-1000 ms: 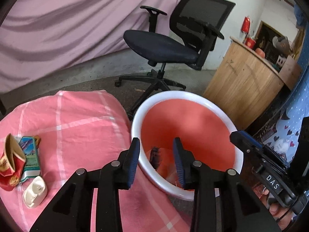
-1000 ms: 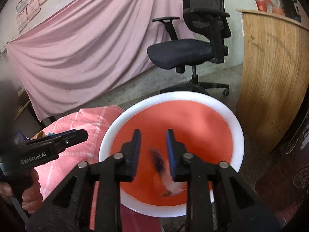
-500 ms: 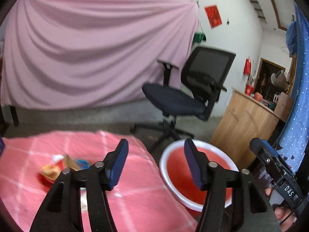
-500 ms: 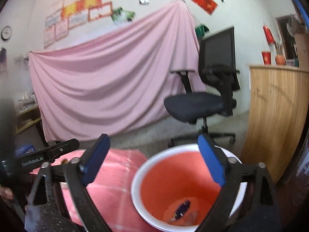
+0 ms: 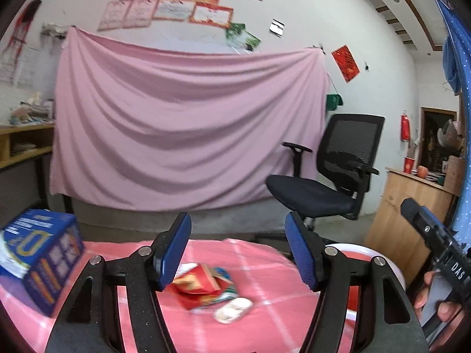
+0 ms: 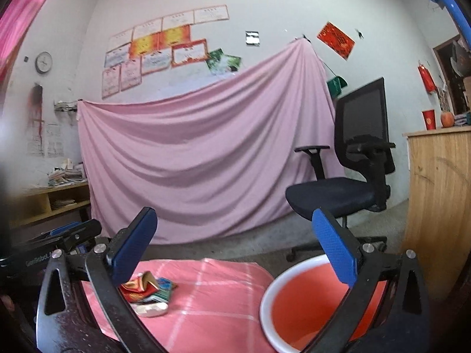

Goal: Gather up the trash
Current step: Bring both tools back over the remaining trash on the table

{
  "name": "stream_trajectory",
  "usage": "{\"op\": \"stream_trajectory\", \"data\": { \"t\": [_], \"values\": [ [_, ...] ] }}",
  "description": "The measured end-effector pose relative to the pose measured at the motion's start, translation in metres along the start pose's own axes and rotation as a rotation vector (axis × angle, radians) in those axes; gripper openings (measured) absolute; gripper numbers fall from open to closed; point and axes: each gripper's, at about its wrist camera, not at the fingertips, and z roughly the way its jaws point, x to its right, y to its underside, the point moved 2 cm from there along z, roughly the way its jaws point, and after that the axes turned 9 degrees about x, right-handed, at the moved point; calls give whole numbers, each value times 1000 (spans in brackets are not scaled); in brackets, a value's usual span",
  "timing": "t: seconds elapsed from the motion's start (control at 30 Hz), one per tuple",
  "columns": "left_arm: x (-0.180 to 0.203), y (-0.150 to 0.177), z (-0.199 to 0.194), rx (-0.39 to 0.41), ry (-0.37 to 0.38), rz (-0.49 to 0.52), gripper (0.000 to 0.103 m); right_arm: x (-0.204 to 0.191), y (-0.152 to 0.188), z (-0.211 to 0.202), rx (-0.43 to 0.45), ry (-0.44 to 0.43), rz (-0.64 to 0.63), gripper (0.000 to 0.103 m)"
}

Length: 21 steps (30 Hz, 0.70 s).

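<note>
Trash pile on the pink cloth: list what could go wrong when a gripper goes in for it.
1. The red wrapper, a blue-green packet and a white piece overlap in one heap, so the open left gripper may pinch only one and scatter the rest.
2. The pieces lie flat on the pink cloth; the fingers could snag the fabric.
3. The blue box stands nearby on the left and could get knocked.
</note>
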Motion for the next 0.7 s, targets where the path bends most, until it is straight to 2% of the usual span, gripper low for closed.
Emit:
{"op": "stream_trajectory", "data": {
  "t": [0.2,0.37,0.57,0.7],
  "values": [
    [-25,6,-17,37,-60,20,60,-22,1,0,33,-32,-16,103],
    [-43,18,-29,36,-92,53,60,-38,9,7,12,-68,-45,103],
    [-62,28,-31,0,-105,40,60,-57,25,19,-51,-91,-89,103],
    [-73,35,-25,-62,-91,31,60,-65,36,27,-104,-107,-118,103]
  ]
}}
